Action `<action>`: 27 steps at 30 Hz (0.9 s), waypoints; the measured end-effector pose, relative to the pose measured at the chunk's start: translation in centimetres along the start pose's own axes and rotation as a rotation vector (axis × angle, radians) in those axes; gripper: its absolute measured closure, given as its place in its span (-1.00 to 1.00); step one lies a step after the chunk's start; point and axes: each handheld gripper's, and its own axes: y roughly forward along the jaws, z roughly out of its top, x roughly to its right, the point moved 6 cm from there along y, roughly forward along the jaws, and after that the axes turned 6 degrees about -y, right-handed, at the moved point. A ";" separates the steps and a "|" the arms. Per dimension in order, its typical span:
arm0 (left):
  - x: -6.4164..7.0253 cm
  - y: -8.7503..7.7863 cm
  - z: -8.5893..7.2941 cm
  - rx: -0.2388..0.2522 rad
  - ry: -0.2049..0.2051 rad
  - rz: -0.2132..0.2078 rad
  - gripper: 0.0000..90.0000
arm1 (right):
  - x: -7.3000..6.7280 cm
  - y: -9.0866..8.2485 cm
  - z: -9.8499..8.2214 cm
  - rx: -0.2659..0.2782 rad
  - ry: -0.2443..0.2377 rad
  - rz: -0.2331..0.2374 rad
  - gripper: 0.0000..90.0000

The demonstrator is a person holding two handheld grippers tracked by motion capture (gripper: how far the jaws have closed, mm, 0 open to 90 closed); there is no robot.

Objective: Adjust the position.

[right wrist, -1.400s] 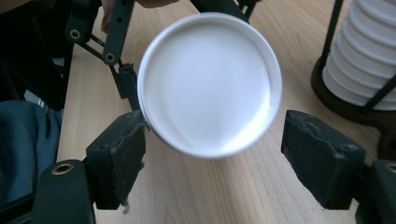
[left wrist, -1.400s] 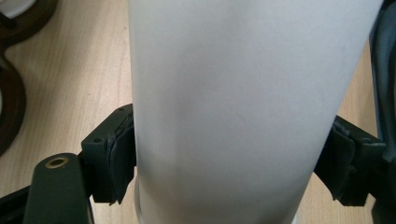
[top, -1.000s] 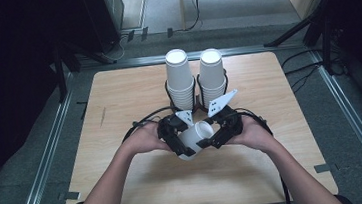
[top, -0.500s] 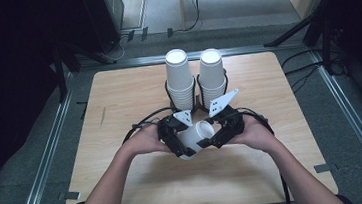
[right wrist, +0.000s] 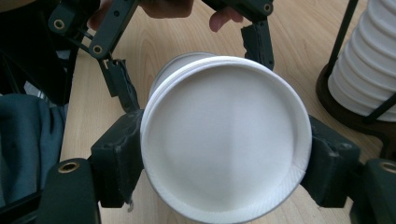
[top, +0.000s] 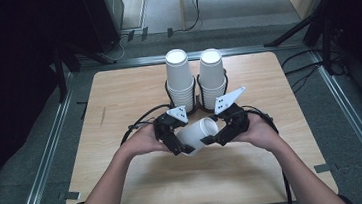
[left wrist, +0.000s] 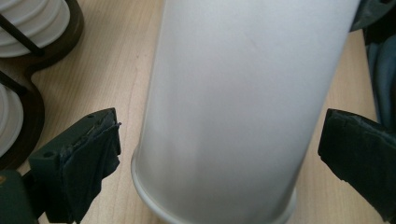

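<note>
A white paper cup point(top: 199, 133) lies on its side just above the table between both grippers. My right gripper point(right wrist: 224, 163) is shut on the cup's point(right wrist: 224, 140) base end. Its jaws have just been closing, and its pads point(right wrist: 116, 158) press the cup's sides. My left gripper point(left wrist: 219, 154) is open around the rim end of the cup point(left wrist: 233, 93). Its jaws have just been opening, and a gap shows between each pad point(left wrist: 93, 154) and the cup wall. In the high view the left gripper point(top: 179, 141) and the right gripper point(top: 217, 133) face each other.
Two tall stacks of white cups point(top: 179, 79) point(top: 213, 79) stand in a black wire holder point(top: 198, 100) just behind the grippers. The wooden table point(top: 118, 98) has bare surface to the left, right and front. Metal rails point(top: 48, 155) run along its sides.
The left gripper's jaws have spread a little away from the cup. Both hands and the cup have stayed where they were.
</note>
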 end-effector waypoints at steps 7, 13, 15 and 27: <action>-0.4 -0.7 -0.2 0.077 -0.055 -0.018 -1.00 | 0.3 -0.8 -0.2 0.019 0.010 -0.016 -0.45; -0.6 -0.9 -0.5 0.107 -0.088 -0.037 -1.00 | 0.6 -1.4 -0.4 0.031 0.016 -0.027 -0.45; -0.6 -0.9 -0.5 0.123 -0.093 -0.036 -1.00 | 0.7 -1.6 -0.4 0.038 0.020 -0.028 -0.45; -0.2 0.6 -0.5 0.115 -0.099 -0.065 -1.00 | 0.3 -2.5 0.5 0.100 0.018 -0.016 -0.45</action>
